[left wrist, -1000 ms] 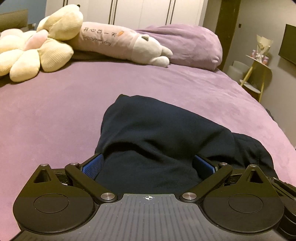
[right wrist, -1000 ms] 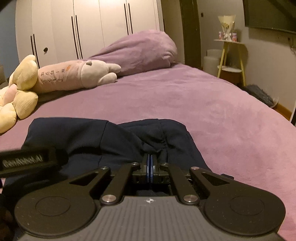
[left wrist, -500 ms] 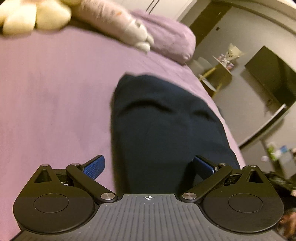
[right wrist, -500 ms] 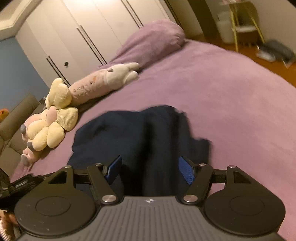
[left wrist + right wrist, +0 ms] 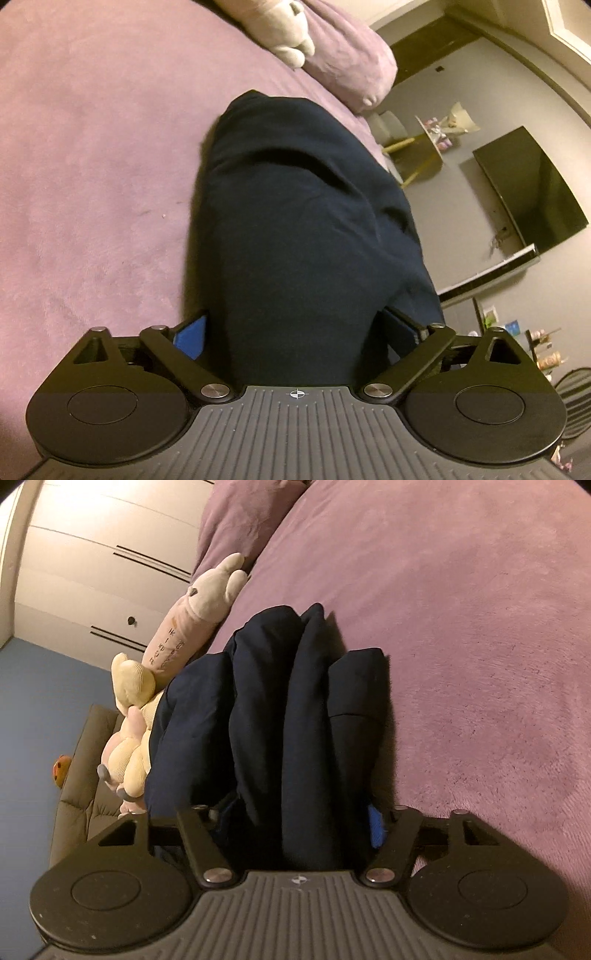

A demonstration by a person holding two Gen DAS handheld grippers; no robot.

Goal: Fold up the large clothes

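Navy garment bunched between both grippers on the purple bed

The left gripper (image 5: 295, 332), jaws just narrowed, and the right gripper (image 5: 295, 816), jaws also closing, each straddle the folded navy garment (image 5: 295, 221); whether the pads press it I cannot tell. It lies mid-bed (image 5: 92, 147), away from the plush toys (image 5: 199, 602) by the pillow (image 5: 351, 62).

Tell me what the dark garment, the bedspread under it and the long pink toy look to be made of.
Dark garment: thick navy knit, probably cotton fleece; matte, with soft rounded folds.
Bedspread: purple plush or velvety fabric; short nap with brushed light and dark patches.
Long pink toy: stuffed soft plush with printed lettering; smooth and padded.
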